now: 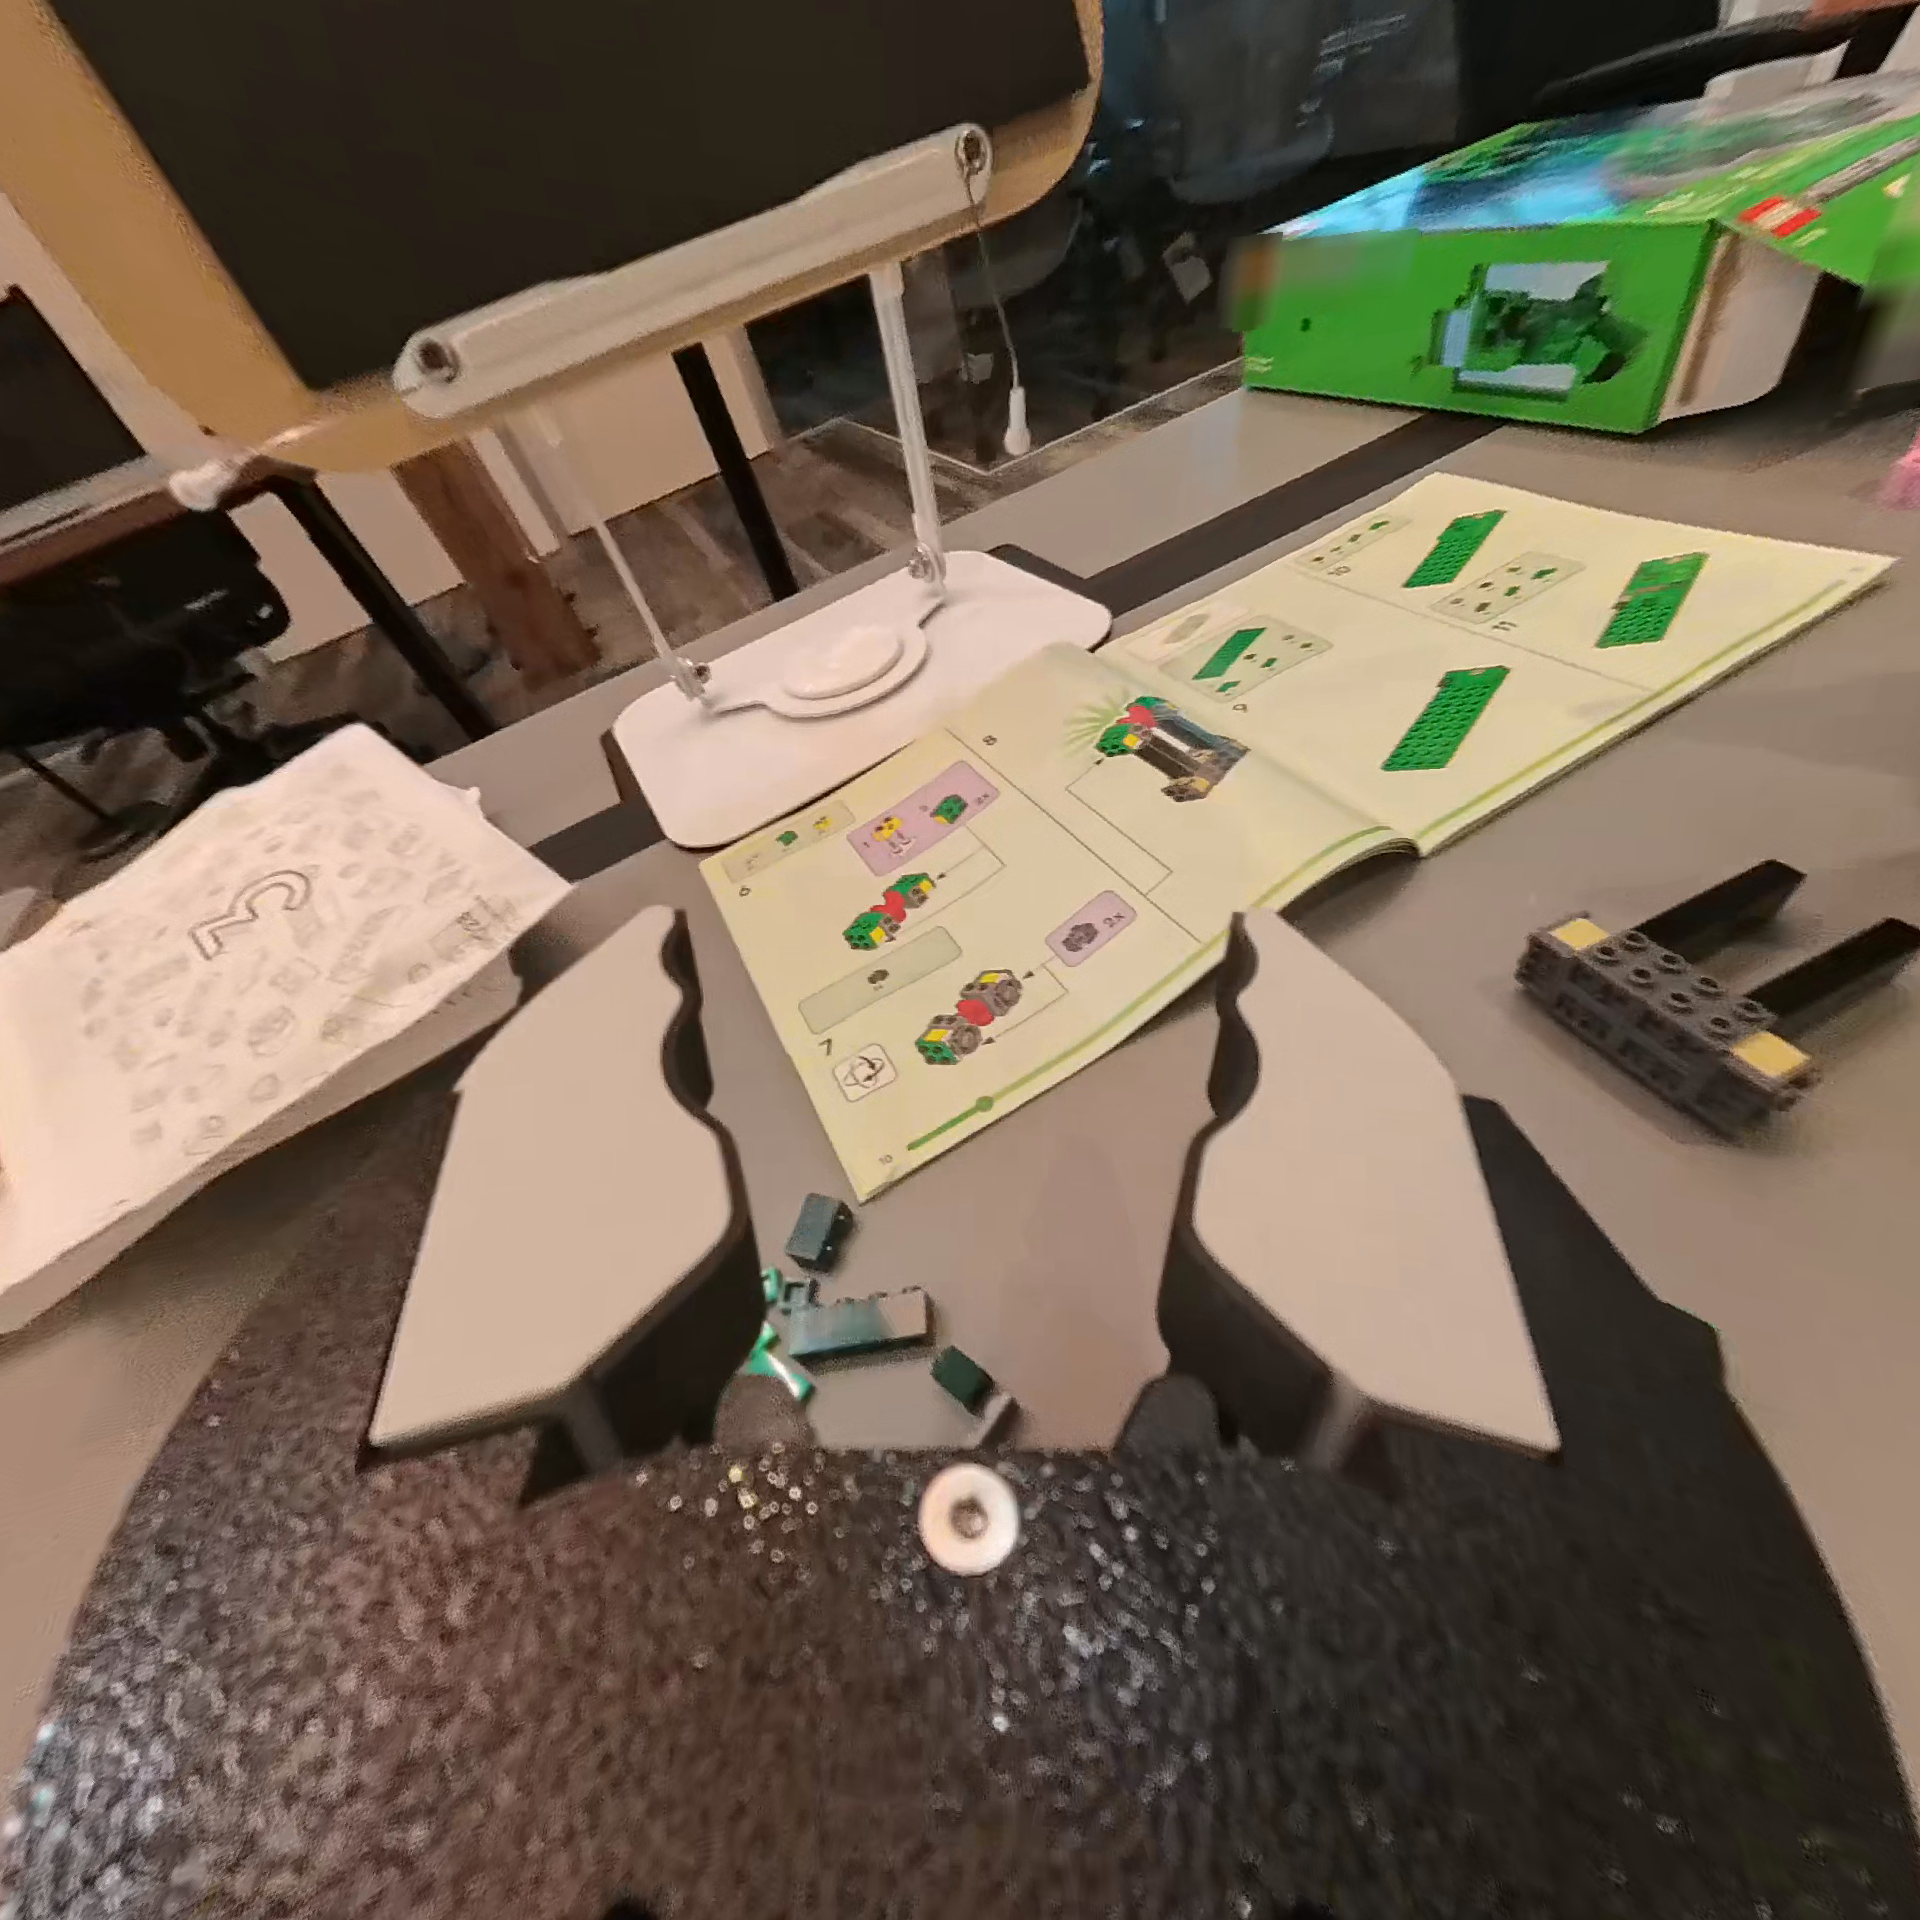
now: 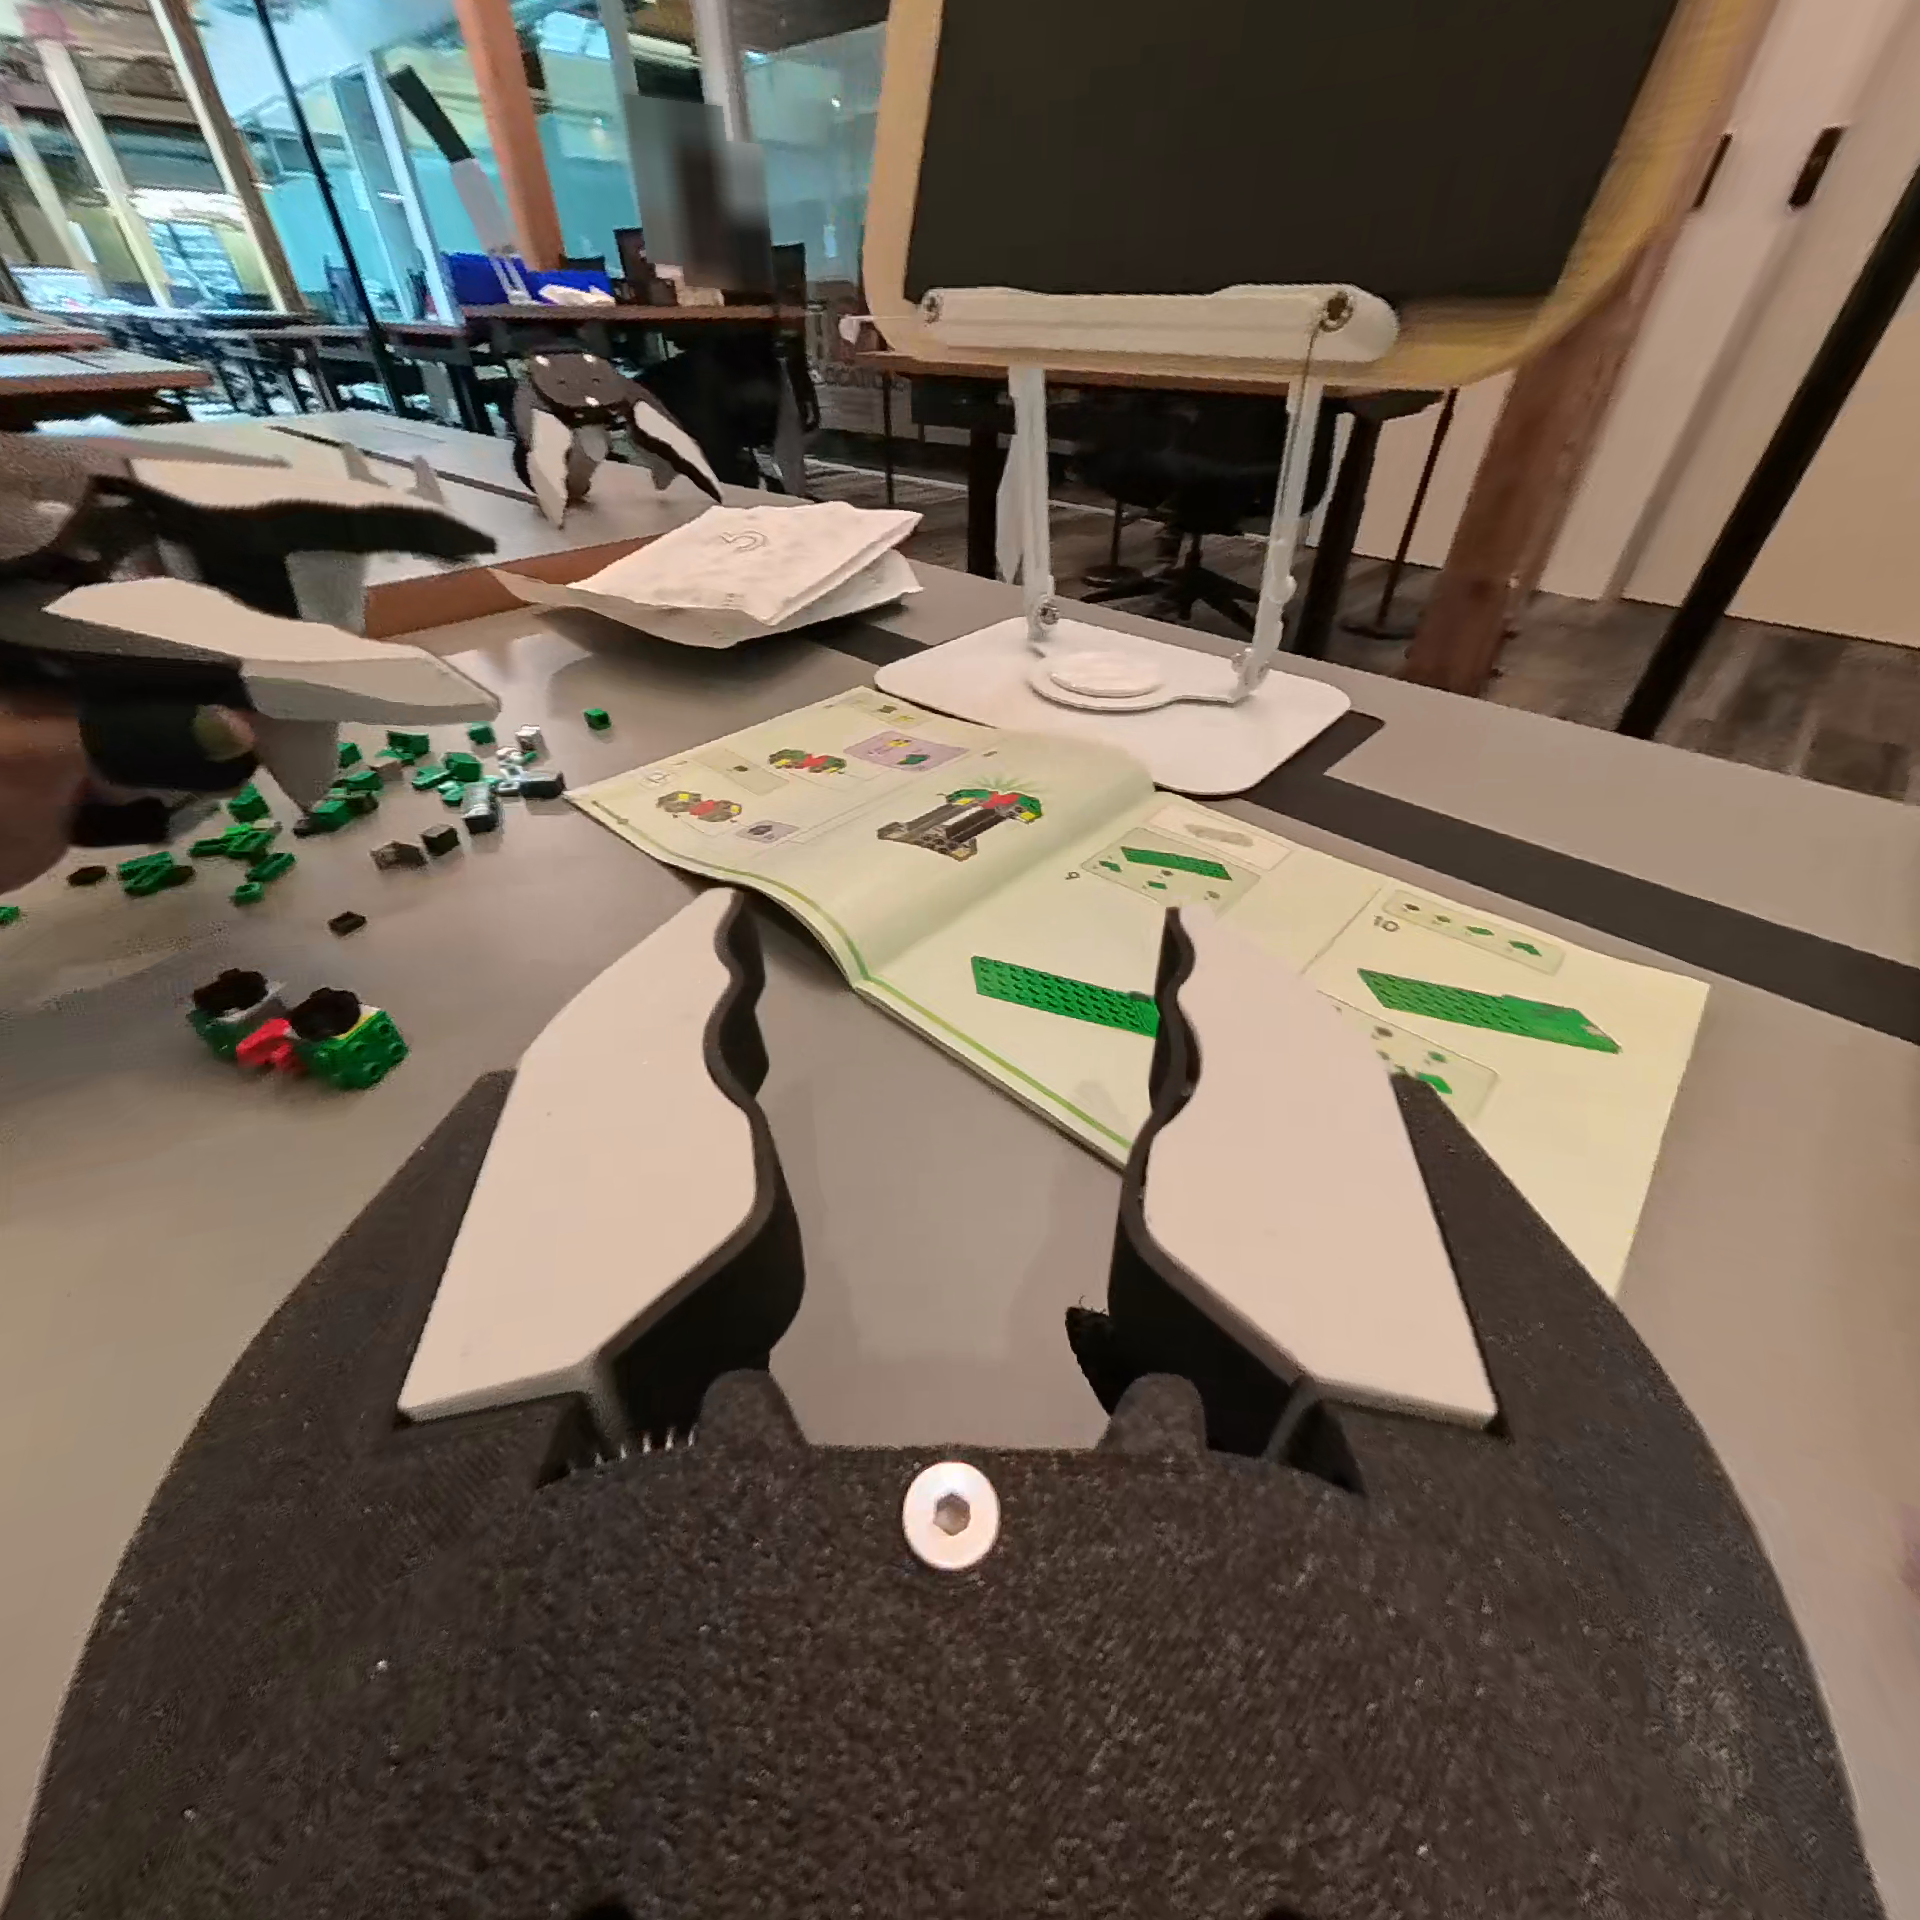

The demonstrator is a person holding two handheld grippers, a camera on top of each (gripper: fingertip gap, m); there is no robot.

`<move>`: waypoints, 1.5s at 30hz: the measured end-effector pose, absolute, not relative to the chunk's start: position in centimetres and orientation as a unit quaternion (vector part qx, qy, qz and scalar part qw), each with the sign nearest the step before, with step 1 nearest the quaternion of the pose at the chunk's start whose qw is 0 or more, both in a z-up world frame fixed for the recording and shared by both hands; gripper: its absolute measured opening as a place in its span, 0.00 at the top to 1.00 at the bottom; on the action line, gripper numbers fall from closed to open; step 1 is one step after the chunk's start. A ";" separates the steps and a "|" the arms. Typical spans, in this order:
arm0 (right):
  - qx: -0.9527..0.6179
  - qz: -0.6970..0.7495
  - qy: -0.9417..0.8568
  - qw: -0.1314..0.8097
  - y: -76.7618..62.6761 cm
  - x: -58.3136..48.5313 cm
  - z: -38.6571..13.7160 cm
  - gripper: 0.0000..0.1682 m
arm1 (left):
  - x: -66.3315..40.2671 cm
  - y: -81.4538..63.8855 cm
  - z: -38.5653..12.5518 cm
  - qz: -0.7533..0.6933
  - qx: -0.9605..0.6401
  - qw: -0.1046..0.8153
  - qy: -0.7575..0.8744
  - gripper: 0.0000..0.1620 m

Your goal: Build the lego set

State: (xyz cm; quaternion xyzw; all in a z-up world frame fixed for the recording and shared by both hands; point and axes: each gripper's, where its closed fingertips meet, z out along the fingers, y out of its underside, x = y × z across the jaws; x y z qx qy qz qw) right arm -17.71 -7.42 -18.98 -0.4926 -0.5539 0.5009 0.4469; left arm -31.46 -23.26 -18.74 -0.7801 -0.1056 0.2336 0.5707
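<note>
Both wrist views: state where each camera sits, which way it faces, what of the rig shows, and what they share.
Left wrist view: sits on the left gripper, low over loose bricks, facing the instruction booklet, desk lamp and dark grey assembly; its own open fingers show.
Right wrist view: sits on the right gripper, facing the booklet and lamp; its own open fingers show, with the left gripper at far left over the brick pile.
Shared: booklet, lamp, paper bag, grey table.

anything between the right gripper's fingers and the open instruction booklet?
No. In the right wrist view the right gripper is open and empty, with only bare grey table up to the instruction booklet, whose near edge shows between the fingers.
</note>
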 end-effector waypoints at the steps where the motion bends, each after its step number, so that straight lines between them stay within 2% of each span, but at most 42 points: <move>1: -0.498 0.500 -0.550 0.446 -7.3 -17.6 -19.0 0.57 | -31.3 -23.3 -19.0 0.226 -0.782 0.570 -0.108 0.43; 4: -0.530 0.493 -0.544 0.425 -7.1 -17.4 -19.6 0.57 | -31.2 -23.4 -19.5 0.213 -0.794 0.557 -0.119 0.43; 12: -0.616 0.380 -0.516 0.459 -3.9 -16.7 -21.3 0.61 | -31.6 -23.9 -20.7 0.247 -0.800 0.531 -0.129 0.49; 17: -0.578 0.423 -0.551 0.428 -6.1 -17.0 -20.9 0.64 | -31.5 -24.1 -20.4 0.227 -0.789 0.555 -0.132 0.55; 19: -0.528 0.472 -0.589 0.389 -8.6 -17.1 -20.6 0.67 | -30.8 -23.9 -19.8 0.202 -0.782 0.577 -0.118 0.63; 21: -0.490 0.496 -0.630 0.343 -10.8 -16.7 -20.9 0.76 | -30.4 -23.9 -19.3 0.188 -0.774 0.595 -0.112 0.66; 26: -0.467 0.445 -0.703 0.298 -12.6 -16.3 -23.2 0.77 | -30.4 -24.1 -19.7 0.186 -0.784 0.582 -0.107 0.66; 36: -0.425 0.392 -0.769 0.273 -14.5 -15.7 -25.2 0.90 | -29.3 -23.6 -20.0 0.179 -0.792 0.577 -0.082 0.66; 45: -0.434 0.365 -0.777 0.271 -14.3 -15.9 -26.0 0.90 | -28.9 -23.3 -20.4 0.175 -0.801 0.568 -0.073 0.64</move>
